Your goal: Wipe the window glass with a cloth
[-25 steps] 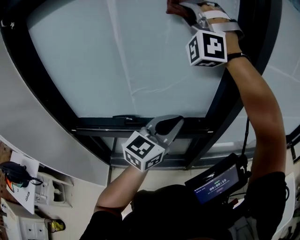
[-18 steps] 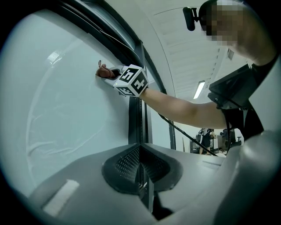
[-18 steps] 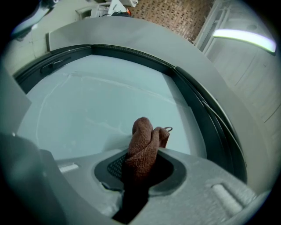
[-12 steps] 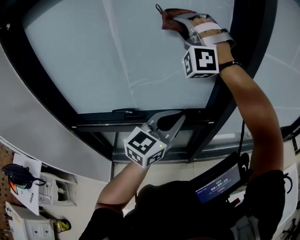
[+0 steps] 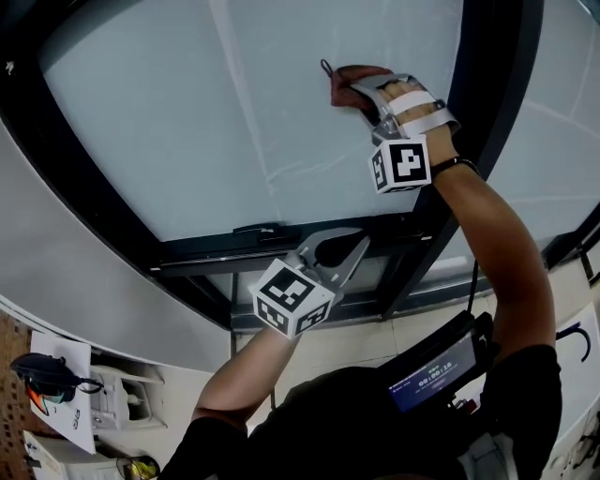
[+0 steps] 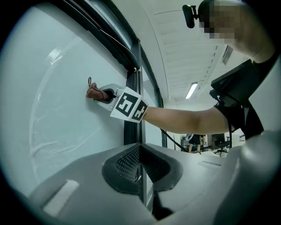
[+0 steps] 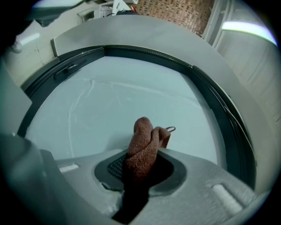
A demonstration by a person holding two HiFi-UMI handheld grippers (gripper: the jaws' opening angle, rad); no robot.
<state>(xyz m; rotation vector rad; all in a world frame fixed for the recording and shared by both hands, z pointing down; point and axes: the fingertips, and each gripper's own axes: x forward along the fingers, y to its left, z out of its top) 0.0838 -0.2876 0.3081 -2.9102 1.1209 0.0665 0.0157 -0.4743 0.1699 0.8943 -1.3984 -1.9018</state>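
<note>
While the head view shows both arms in front of the window glass [image 5: 187, 122], only the right gripper view looks straight into the right gripper [image 7: 140, 169]. Its jaws are pinched on a cloth [image 7: 142, 149], and the cloth stands up out of them in a bunched fold toward the glass. From the head view this grip is hardly to see. There the cloth is a small dark red lump that touches the glass near its upper right part, just beside the black frame [image 5: 487, 94] that borders the glass on that side.

The left gripper view gives something else. It shows the cloth from the side, pressed against the glass, and behind the glass's frame a long room with ceiling lights [image 6: 191, 90]. The left gripper [image 6: 142, 169] has its jaws pressed together, with nothing between them. In the head view it hangs below the glass, near the lower bar of the frame, and it does not touch the glass.

The cloth is reddish brown with a rough woven surface. It is crumpled, not spread flat, and a thin loop [image 7: 170, 129] sticks out at its edge, lying against the glass.

The glass is pale and milky, with long thin streaks across it. A brick wall [image 7: 184, 13] appears beyond the glass only in the right gripper view.
</note>
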